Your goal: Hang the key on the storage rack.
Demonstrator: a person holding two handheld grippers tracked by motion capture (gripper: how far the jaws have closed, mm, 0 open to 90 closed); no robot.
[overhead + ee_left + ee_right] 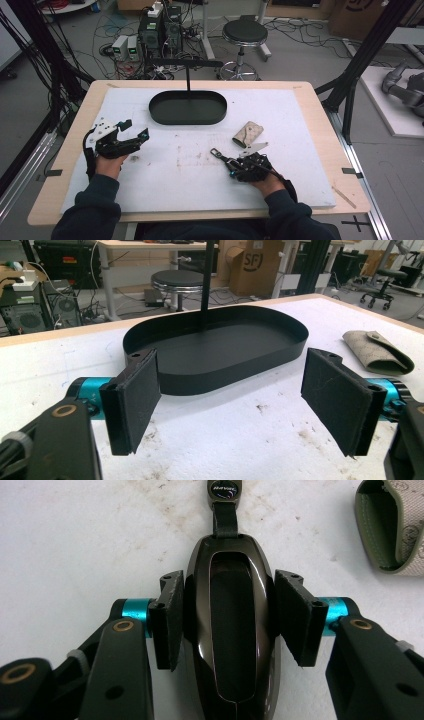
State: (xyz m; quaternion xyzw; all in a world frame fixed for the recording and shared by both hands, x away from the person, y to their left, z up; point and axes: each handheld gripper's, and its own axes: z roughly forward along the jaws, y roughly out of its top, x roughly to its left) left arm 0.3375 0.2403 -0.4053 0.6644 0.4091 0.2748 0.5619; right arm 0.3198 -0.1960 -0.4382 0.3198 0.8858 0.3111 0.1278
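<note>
Overhead first: your left gripper (pixel 134 130) hovers wide open, right gripper (pixel 223 159) low beside the pouch (pixel 248 134). Left gripper view: tray (pixel 220 347) ahead, nothing between your jaws. Right gripper view: you're clamped on the key fob (pixel 231 625), lying on the table (pixel 75 540).

Dark navy sleeves (pixel 90 210); black, teal-jointed hand-held gripper (pixel 227 615)

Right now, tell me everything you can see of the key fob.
The key fob is a long, rounded shell, glossy dark brown, with a sunken black panel down its middle. A short black strap at its narrow end leads to a small metal tag. It lies flat on the white mat, clamped at its sides by the pads of the right gripper. A beige pouch lies apart from it.
</note>
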